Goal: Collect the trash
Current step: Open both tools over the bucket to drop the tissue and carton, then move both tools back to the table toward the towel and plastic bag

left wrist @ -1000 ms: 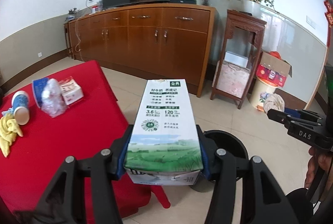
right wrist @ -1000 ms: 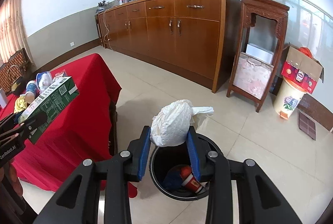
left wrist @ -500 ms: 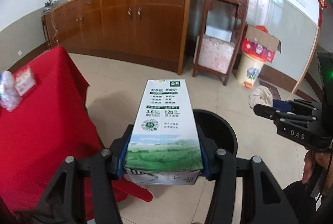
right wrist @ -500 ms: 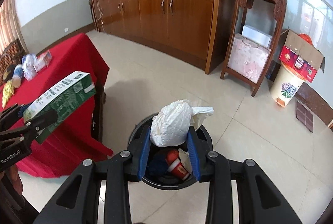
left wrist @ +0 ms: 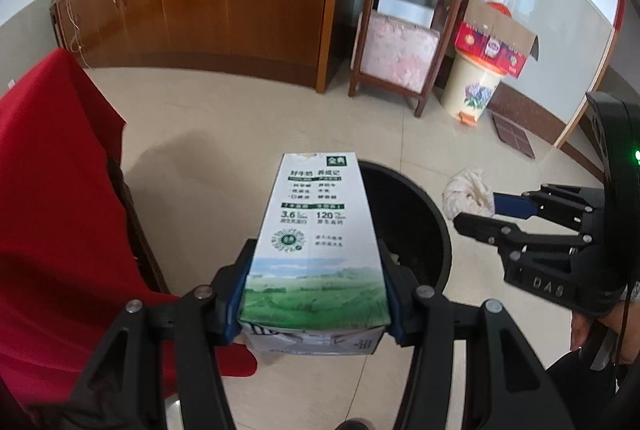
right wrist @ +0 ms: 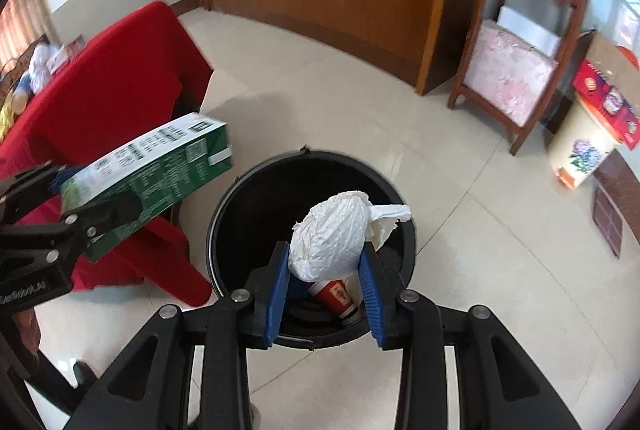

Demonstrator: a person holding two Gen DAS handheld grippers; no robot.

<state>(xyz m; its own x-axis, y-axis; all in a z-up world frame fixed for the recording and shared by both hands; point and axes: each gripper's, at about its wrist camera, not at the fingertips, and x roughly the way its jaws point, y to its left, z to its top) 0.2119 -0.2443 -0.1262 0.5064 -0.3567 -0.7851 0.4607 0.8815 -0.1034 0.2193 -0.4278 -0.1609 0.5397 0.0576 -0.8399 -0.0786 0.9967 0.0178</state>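
Milk carton (left wrist: 316, 230): white top with green meadow print, dark green side panel, lying lengthwise and roughly level, far end over the near-left rim of the bin. Crumpled white tissue wad (right wrist: 336, 236): held above the bin opening. Round black trash bin (right wrist: 224, 214) on the floor, upright, red paper cup (right wrist: 334, 296) lying inside.
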